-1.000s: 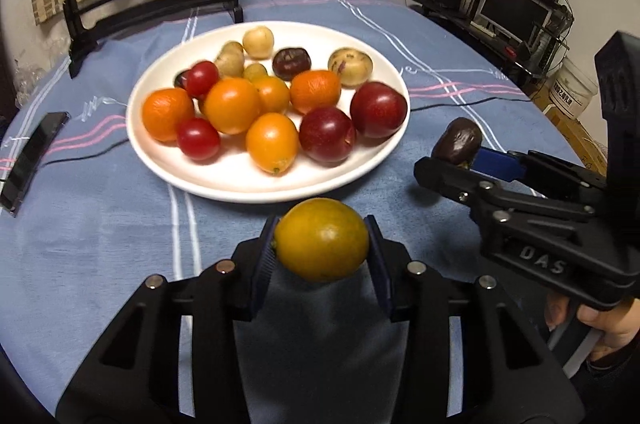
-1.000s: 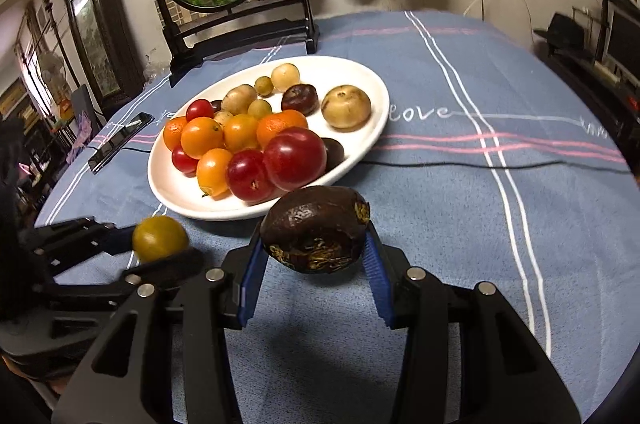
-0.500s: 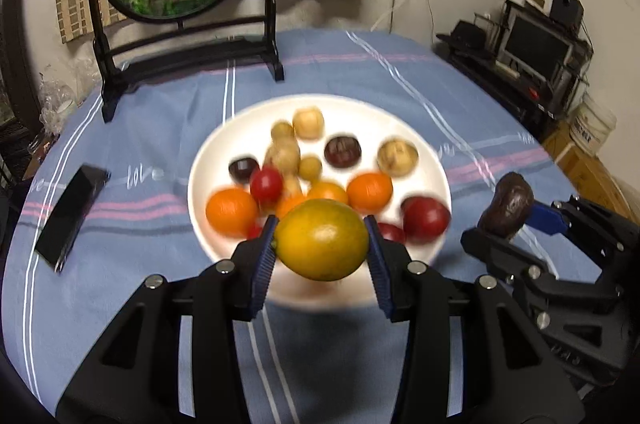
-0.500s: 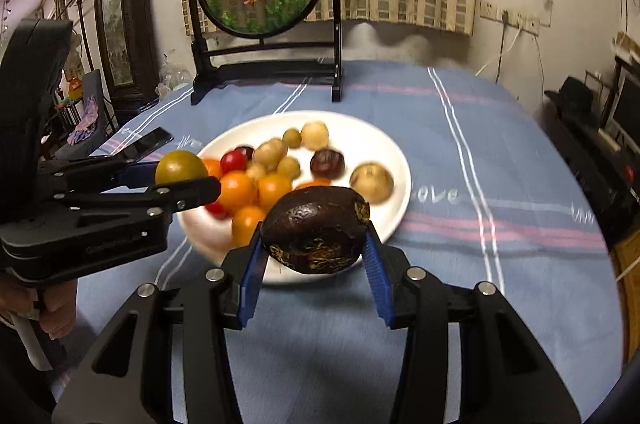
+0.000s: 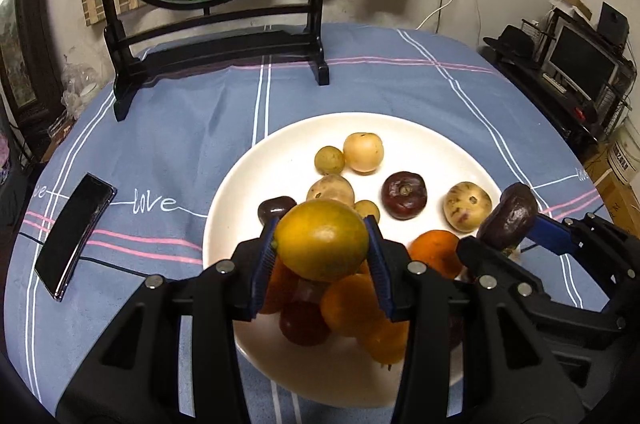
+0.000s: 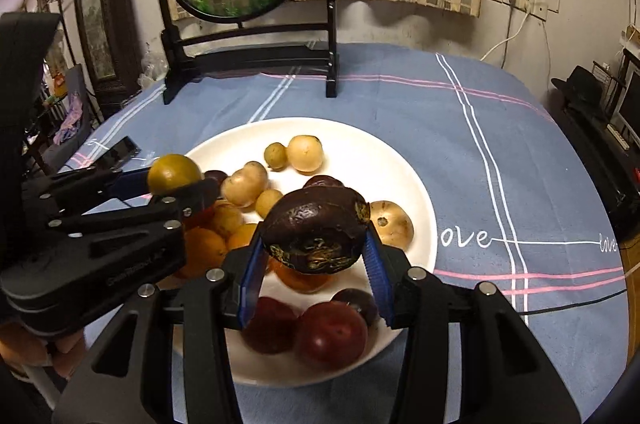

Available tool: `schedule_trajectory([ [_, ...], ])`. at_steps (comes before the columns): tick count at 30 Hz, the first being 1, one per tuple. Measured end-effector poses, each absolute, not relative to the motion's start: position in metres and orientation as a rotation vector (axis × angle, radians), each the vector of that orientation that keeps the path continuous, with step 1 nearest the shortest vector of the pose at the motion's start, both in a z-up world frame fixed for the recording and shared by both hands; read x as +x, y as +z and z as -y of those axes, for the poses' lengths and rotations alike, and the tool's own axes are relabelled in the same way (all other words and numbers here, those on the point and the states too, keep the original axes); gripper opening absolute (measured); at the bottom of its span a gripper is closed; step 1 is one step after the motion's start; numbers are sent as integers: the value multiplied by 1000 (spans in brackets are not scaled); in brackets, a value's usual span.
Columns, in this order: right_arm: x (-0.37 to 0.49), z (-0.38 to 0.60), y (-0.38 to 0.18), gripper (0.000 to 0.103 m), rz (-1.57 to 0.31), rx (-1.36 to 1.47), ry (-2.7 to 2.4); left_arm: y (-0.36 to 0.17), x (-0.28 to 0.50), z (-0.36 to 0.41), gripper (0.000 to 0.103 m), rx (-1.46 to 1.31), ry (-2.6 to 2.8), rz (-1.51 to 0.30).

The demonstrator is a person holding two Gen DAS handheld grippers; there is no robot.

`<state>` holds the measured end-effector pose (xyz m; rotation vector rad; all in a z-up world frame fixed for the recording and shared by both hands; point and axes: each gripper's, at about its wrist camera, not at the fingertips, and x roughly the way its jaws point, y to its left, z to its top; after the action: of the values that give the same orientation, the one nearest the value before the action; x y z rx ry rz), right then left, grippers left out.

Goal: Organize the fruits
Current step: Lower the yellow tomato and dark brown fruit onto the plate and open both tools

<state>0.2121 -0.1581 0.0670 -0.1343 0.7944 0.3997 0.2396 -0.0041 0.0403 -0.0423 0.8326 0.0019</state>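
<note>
A second ago both of our grippers hung over bare cloth short of the white plate (image 5: 240,184); now they hover above its fruit. Our left gripper (image 5: 322,244) pinches a yellow-green citrus (image 5: 322,240); our right gripper (image 6: 314,240) pinches a wrinkled dark fruit (image 6: 316,234). The gripper fingers hide several oranges (image 5: 352,304) and red plums (image 6: 332,336). A phone (image 5: 74,238) lies left of the plate.

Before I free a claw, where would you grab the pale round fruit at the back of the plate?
Take the pale round fruit across its widest middle, coming straight down from above. It is near-spherical with its small dark stem spot facing up, so no side grips better by shape. The smaller olive fruit touches its left side, so set the fingers front and back, where bare white plate shows.
</note>
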Motion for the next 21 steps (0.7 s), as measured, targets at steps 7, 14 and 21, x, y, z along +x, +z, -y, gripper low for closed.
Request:
schedule_trajectory([
  [7,221,159,51,59,-808,-135,377,39,245,12,44,-10,31,-813],
  [14,214,167,56,68,-765,-122,376,44,241,16,71,-17,40,-780],
  [21,203,182,61,68,-755,-79,362,49,226,17,79,-15,50,-767],
])
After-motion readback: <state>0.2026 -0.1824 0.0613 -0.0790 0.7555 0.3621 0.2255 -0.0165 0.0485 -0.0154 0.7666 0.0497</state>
